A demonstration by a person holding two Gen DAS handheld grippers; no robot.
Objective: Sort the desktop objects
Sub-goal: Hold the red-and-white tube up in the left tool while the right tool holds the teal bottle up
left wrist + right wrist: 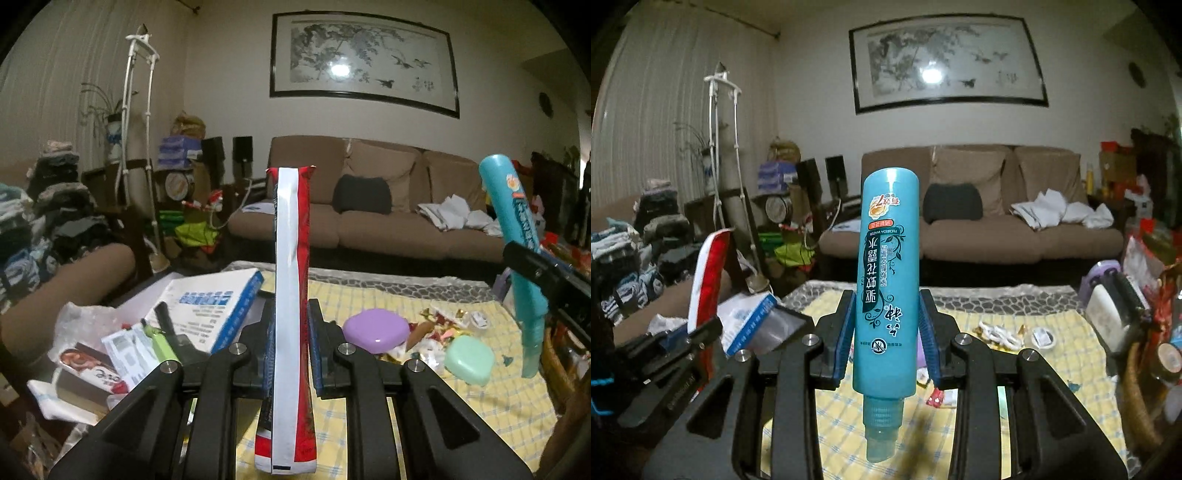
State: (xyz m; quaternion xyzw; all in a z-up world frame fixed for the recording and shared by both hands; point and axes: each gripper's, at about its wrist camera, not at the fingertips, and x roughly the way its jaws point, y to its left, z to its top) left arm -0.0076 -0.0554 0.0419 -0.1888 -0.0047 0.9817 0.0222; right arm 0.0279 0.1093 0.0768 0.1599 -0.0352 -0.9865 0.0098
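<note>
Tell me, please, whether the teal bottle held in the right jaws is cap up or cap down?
Cap down: the teal bottle stands upright but inverted, its translucent cap below the jaws and its label upside down.

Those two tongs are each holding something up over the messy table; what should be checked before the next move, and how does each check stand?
1. Left tongs clamped on the red-and-white packet: ok.
2. Right tongs clamped on the teal bottle: ok.
3. Bottle cap pointing down, sealed: cannot tell.
4. Both items lifted off the yellow checked tablecloth: ok.
5. Packet and bottle apart from each other: ok.
6. Where each item goes: cannot tell.
</note>
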